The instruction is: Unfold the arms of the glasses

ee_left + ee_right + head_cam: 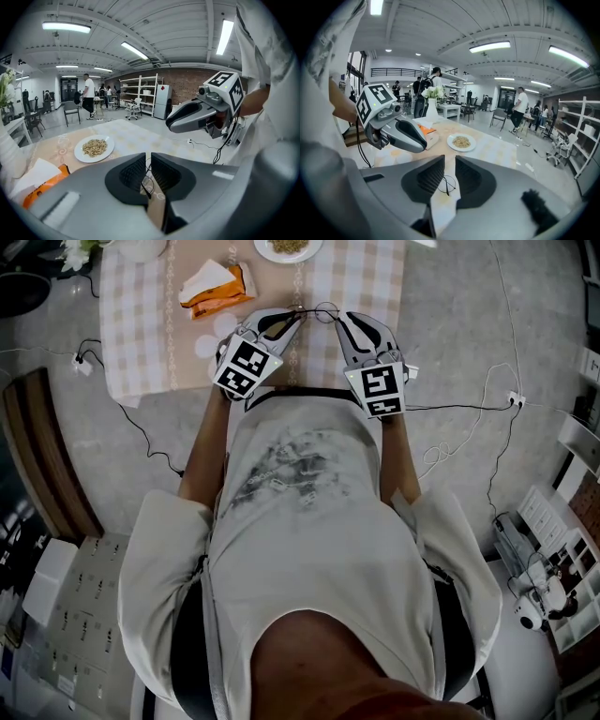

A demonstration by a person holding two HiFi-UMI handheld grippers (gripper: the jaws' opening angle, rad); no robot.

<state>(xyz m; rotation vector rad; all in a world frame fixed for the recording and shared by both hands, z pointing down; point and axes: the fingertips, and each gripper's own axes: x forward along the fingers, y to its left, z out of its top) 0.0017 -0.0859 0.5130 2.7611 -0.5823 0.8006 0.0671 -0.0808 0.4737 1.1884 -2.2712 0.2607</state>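
glasses (446, 183) between both pairs of jaws, over the table (497, 150); plate (461, 141) beyond the jaws, packet (429, 133) beyond-left.

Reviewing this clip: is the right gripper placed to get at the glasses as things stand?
Probably yes. The right gripper has its jaws apart, and the glasses sit straight ahead in line with the gap, with nothing between. The left gripper seems to pinch them from the other side, clear of that path.

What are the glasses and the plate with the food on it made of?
The glasses look like thin dark metal wire: the round rims are very slender, though thin plastic is possible. The plate looks like glazed ceramic, white and smooth with a soft shine, but it might be plastic.
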